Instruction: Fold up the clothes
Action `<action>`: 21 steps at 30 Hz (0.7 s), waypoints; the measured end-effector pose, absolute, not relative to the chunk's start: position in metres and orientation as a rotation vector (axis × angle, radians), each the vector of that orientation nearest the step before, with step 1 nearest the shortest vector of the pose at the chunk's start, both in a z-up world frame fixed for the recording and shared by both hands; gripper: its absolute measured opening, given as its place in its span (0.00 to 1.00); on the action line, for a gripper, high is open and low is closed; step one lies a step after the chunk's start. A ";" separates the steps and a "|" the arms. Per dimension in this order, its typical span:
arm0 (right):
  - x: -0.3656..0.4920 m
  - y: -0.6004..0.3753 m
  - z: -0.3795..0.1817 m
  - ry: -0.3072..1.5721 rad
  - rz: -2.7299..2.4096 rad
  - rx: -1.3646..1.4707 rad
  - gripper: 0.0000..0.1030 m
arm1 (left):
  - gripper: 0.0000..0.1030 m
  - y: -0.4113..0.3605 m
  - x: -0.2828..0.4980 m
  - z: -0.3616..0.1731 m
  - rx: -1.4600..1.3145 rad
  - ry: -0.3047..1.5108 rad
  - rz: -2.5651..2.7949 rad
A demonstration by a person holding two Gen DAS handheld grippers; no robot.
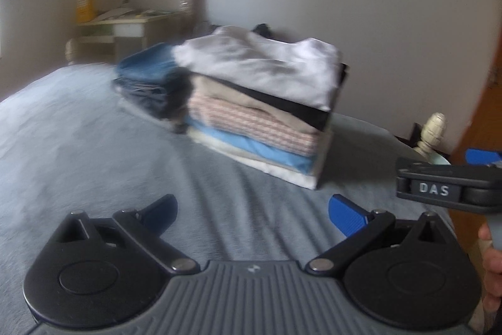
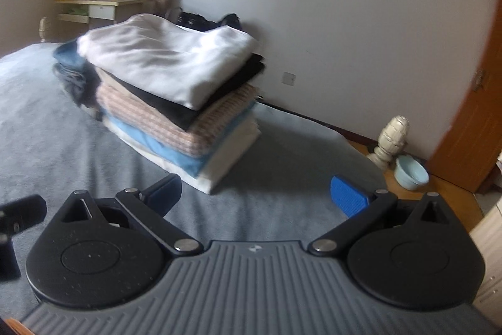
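Now | left gripper (image 1: 252,211) jaws released | right gripper (image 2: 255,198) jaws released | folded stack (image 2: 175,90) on bed (image 2: 62,127)

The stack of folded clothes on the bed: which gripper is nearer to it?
Roughly level; the right looks slightly nearer. The right gripper hovers open before the stack of folded clothes, facing its near corner. The left gripper, also open, sits beside it over the grey bedspread.
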State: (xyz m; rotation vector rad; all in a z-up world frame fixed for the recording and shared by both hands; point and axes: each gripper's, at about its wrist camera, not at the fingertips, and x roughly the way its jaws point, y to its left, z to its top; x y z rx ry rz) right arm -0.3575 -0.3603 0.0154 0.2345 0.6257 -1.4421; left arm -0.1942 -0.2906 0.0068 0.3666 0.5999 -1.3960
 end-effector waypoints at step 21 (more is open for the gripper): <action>-0.380 -0.370 0.000 0.667 -1.449 0.282 0.99 | 1.00 -0.298 -0.217 -0.005 0.410 0.637 -1.402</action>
